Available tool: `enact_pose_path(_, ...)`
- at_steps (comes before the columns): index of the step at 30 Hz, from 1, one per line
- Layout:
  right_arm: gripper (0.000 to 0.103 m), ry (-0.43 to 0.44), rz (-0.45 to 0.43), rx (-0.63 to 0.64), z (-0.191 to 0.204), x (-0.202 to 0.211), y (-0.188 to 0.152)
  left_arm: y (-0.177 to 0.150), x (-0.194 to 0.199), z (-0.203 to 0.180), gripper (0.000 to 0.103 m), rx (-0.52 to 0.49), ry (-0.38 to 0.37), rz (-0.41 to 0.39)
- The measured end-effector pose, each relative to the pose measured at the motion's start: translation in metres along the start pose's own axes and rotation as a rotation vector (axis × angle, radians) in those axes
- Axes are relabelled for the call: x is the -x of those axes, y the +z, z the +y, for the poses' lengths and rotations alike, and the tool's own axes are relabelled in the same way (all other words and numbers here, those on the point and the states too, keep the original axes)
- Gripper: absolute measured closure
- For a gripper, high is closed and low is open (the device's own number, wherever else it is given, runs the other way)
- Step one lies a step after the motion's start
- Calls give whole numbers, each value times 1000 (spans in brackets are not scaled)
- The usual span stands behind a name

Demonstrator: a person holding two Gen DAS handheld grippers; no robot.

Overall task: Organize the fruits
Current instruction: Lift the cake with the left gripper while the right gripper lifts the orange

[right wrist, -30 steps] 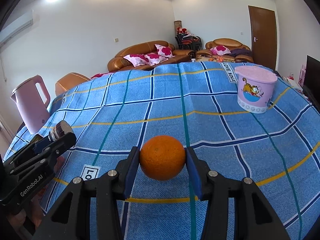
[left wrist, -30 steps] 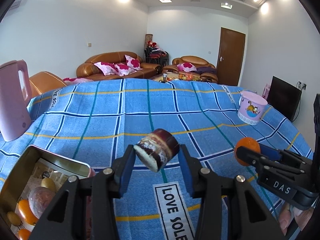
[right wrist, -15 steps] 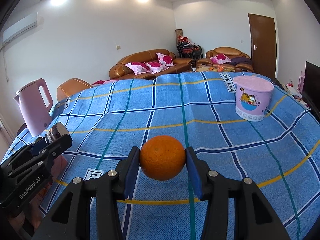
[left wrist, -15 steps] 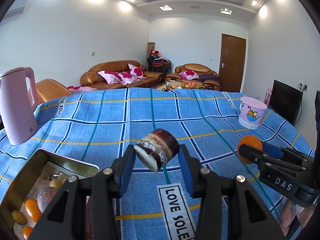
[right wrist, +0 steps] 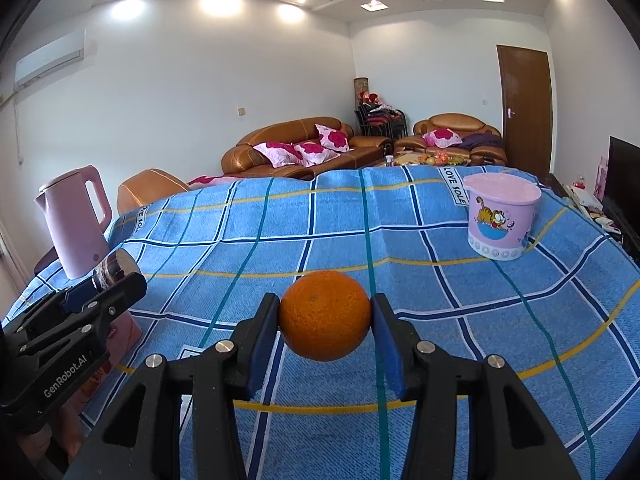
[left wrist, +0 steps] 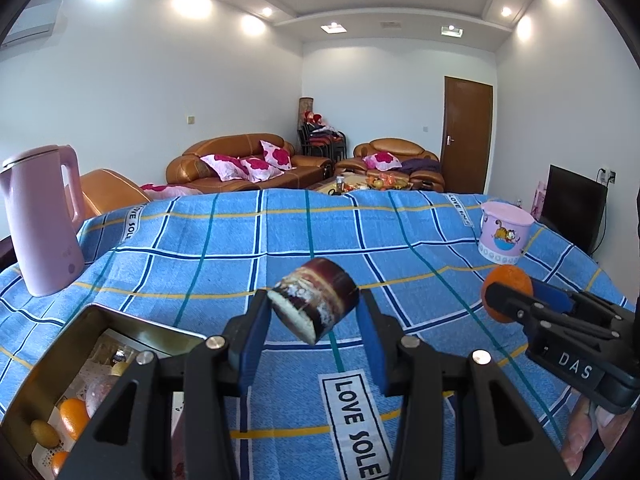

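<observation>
My left gripper [left wrist: 314,320] is shut on a short dark purple sugarcane piece [left wrist: 314,306] and holds it above the blue checked tablecloth [left wrist: 240,260]. My right gripper [right wrist: 325,322] is shut on an orange [right wrist: 325,316], also held above the cloth. In the left wrist view the orange [left wrist: 508,286] and right gripper show at the right. In the right wrist view the left gripper and the cane end [right wrist: 114,268] show at the left. An open metal tin [left wrist: 92,364] with oranges and small fruits sits at the lower left.
A pink kettle [left wrist: 40,220] stands at the table's left edge. A pink cartoon bucket [right wrist: 502,216] stands at the far right of the table. Sofas, a door and a television lie beyond the table.
Both grippers have risen and tilted up, still holding the cane piece and the orange. The tin and kettle sit more fully in the left wrist view.
</observation>
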State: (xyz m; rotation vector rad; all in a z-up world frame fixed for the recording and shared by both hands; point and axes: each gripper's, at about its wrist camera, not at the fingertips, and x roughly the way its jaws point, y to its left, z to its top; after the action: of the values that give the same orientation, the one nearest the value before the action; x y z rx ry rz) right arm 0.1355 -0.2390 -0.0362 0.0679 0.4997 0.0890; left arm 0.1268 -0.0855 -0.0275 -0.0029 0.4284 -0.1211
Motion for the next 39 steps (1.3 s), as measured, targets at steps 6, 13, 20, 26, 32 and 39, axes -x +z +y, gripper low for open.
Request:
enact_pose_path(6,54,-2,-16,6,1,3,0,0,4,-1,57,-6,7,-20)
enact_pose_path(13,54,-6,-47,12,2,9,-1,-1,9,-1,57,-8,17,-42)
enact_pose_path(20,54,-6,-89,21,4,18,-2,-1,13,-1,57,-11,25,-61)
enact_pose_path(26,54,-4,-117,34,6,23,-2,-2,15,-1,57,-14,26,-65)
enact_pose_path(32,54,-7,-122,39,8,24,-2,-2,17,0,57,-13,28,-68)
enact_pose_path(39,54,-6,-133,51,11,26,-3,-4,24,6,57,-13,33,-65)
